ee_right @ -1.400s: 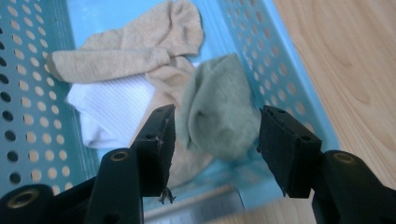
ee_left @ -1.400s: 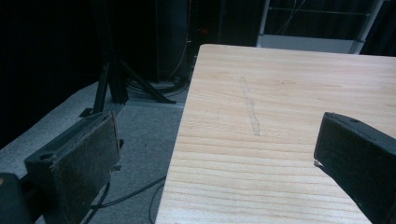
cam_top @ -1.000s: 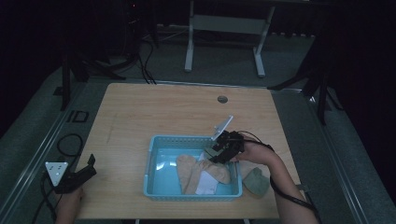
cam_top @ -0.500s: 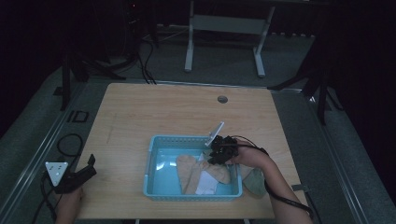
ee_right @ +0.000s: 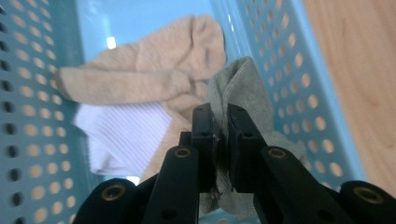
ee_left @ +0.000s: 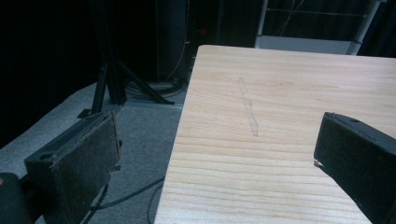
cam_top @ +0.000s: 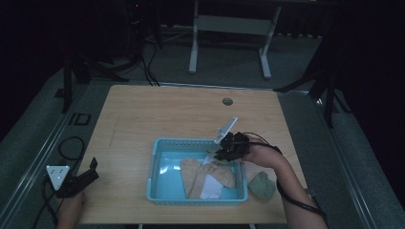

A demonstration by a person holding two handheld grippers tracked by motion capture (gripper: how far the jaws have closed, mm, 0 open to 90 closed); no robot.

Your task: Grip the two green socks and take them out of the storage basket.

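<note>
A light blue basket [cam_top: 157, 143] sits on the wooden table and holds beige socks [cam_top: 196, 174] and a white sock [cam_top: 210, 187]. My right gripper [cam_top: 216, 153] reaches into its right side. In the right gripper view its jaws [ee_right: 219, 114] have just been closing and now pinch a fold of a grey-green sock [ee_right: 240, 84] beside the basket wall [ee_right: 280, 60]. The beige socks [ee_right: 140, 70] and the white sock [ee_right: 126, 135] lie behind it. Another grey-green sock [cam_top: 261, 185] lies on the table right of the basket. My left gripper [cam_top: 88, 172] rests at the front left edge, its jaws [ee_left: 219, 140] wide apart with nothing between them.
A small round grommet [cam_top: 228, 101] sits near the table's far edge. Bare wood [cam_top: 167, 114] stretches behind and left of the basket. Cables [cam_top: 67, 145] and stand legs [cam_top: 193, 62] lie on the dark floor around the table.
My right gripper dipped into the basket's right side and has come up a little with the grey-green sock pinched. The left gripper has stayed where it was.
</note>
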